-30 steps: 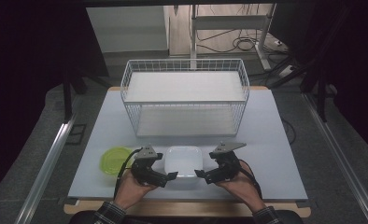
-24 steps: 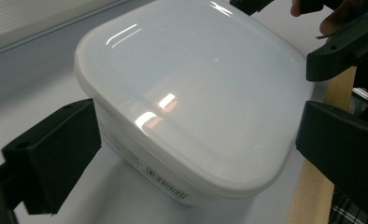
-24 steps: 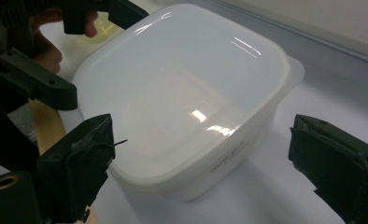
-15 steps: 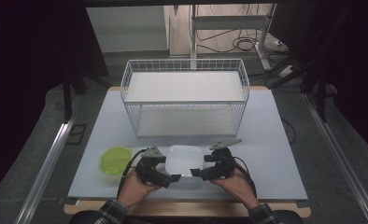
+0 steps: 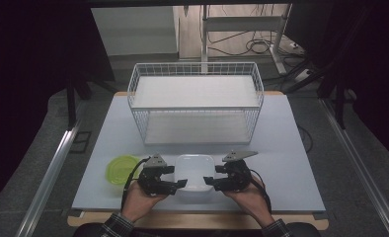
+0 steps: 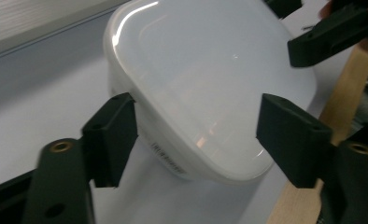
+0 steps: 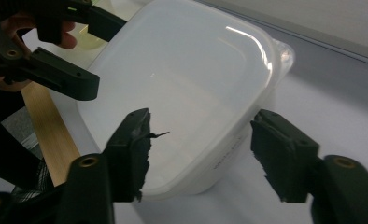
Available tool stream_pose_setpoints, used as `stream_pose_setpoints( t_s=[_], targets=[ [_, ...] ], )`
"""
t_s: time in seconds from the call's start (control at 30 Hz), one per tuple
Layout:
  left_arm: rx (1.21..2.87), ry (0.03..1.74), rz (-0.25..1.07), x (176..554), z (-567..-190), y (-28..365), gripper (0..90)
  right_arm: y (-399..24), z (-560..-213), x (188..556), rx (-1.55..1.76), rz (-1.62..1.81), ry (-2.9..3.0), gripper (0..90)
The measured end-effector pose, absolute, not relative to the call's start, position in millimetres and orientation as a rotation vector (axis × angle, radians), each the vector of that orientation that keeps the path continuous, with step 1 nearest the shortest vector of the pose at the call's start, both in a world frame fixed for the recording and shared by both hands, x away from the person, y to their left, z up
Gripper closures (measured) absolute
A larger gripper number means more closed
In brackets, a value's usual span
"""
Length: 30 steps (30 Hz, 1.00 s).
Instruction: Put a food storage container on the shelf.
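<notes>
Tubs like this white plastic container (image 5: 195,170) are awkward to grab with one tool, so it makes sense that it sits between both of them, right at the near edge of the bench (image 5: 281,148). Going left to right: a green lid (image 5: 121,169) lies just outside the left tool (image 5: 178,183), probably parked there out of the way. The left tool has one jaw outside the tub's wall and the other over the rim, straddling a corner; its jaws have just been closing, but in the left gripper view (image 6: 196,135) there's still a gap on the inner side, so I'd call it partly open, not clamped yet. Same story on the right tool (image 5: 207,181): jaws have just been closing, wall between them, and its own view (image 7: 201,154) shows daylight beside both pads, so nothing's really held. My guess is a two-handed lift by opposite sides is coming, maybe toward the wire basket (image 5: 196,101) standing well beyond both tools.
</notes>
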<state>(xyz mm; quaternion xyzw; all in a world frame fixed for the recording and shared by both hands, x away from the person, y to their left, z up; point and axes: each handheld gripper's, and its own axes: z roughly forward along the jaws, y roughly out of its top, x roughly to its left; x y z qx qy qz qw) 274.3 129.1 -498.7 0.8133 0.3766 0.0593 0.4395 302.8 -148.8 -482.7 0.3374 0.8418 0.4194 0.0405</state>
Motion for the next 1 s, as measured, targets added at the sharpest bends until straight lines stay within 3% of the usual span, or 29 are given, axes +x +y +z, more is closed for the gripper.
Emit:
stream_pose_setpoints(
  t_s=[0.17, 0.37, 1.0],
  targets=[
    [2.014, 0.952, 0.177, 267.5, -496.0, 130.7, 40.5, -150.3, -477.6, 293.3, 1.048, 1.266, 2.547, 50.1],
    [2.02, 0.969, 0.14, 262.1, -496.0, 133.0, 42.3, -151.7, -473.9, 284.8, 1.052, 1.278, 2.522, 58.6],
    [2.049, 1.005, 0.078, 255.5, -496.2, 131.3, 44.0, -158.2, -480.9, 281.0, 1.182, 1.316, 2.555, 60.5]
  ],
)
